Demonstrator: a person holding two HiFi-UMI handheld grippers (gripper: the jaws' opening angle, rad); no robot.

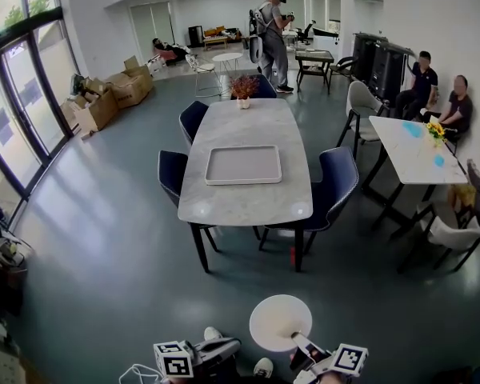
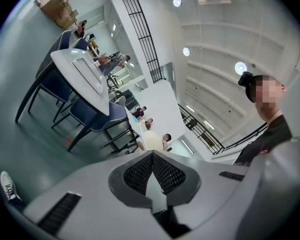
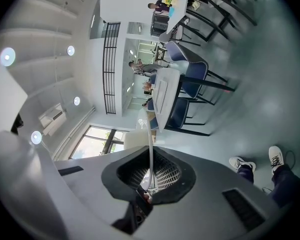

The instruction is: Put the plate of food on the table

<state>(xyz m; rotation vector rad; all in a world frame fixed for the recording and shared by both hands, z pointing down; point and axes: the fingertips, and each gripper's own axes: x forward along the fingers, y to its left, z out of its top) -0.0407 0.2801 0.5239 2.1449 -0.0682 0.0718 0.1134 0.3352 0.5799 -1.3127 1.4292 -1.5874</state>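
Head view, plate: the white plate (image 1: 278, 321) hangs over the floor, well short of the tabletop's (image 1: 244, 202) near edge, held at its rim by the right claw (image 1: 306, 346).
Head view, risk: gripped by one edge only, it could tilt, slip or spill on the way.
Head view, hidden: no food can be made out on it, and both claws are cut off below.
Left gripper view, left claw (image 2: 152, 160): clenched on nothing, so it gives the plate no support.
Right gripper view, grip: the right claw is clamped on the plate's thin rim, which shows edge-on. How deep the bite goes is hard to judge.
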